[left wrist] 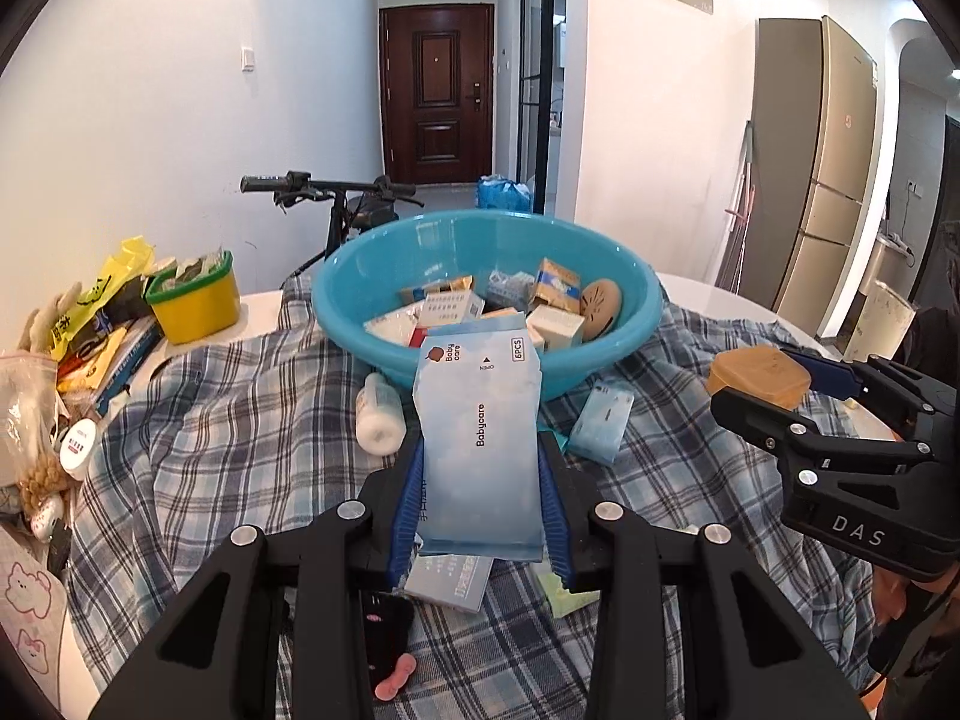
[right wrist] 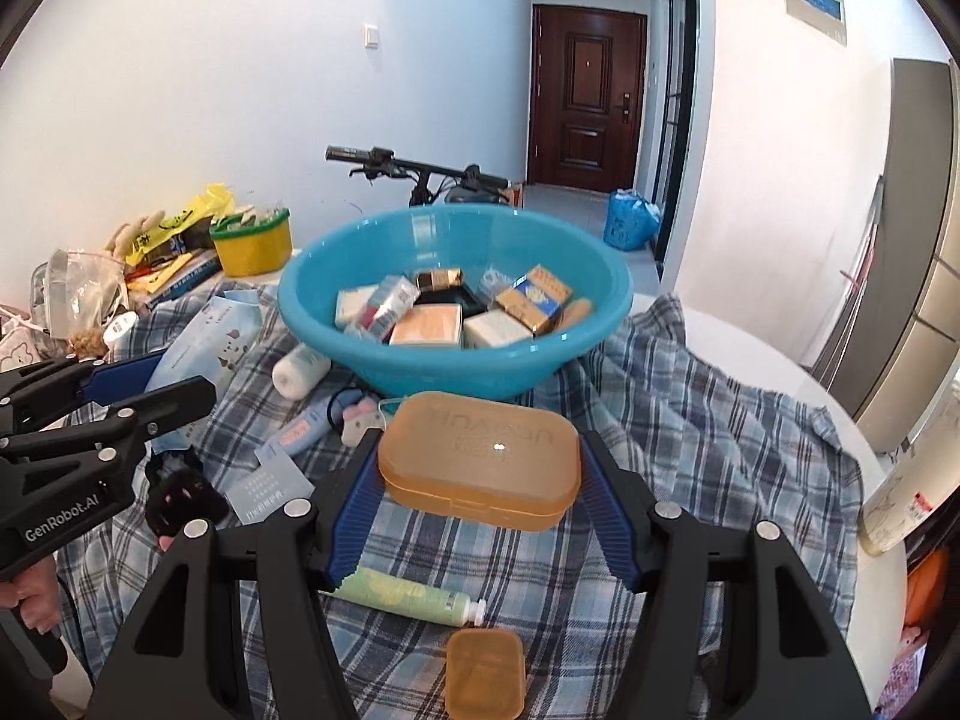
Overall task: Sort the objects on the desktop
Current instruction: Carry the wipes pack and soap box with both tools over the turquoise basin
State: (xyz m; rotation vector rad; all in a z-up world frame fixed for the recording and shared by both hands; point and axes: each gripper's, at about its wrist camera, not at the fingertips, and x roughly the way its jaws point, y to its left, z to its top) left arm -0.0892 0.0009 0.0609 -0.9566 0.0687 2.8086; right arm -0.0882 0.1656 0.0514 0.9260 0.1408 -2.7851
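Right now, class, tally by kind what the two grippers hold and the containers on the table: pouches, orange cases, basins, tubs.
Pale blue Babycare wipes pouch, held by left gripper: 1
Translucent orange plastic case, held by right gripper: 1
Round turquoise plastic basin: 1
Yellow plastic tub with green rim: 1
Total: 4

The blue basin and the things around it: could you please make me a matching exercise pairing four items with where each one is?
Items:
1. Babycare wipes pack
2. orange plastic case
3. white bottle
4. egg-shaped brown object

Places:
A. inside the blue basin
B. in the left gripper
C. lying on the plaid cloth
D. in the right gripper

Pairs: 1-B, 2-D, 3-C, 4-A
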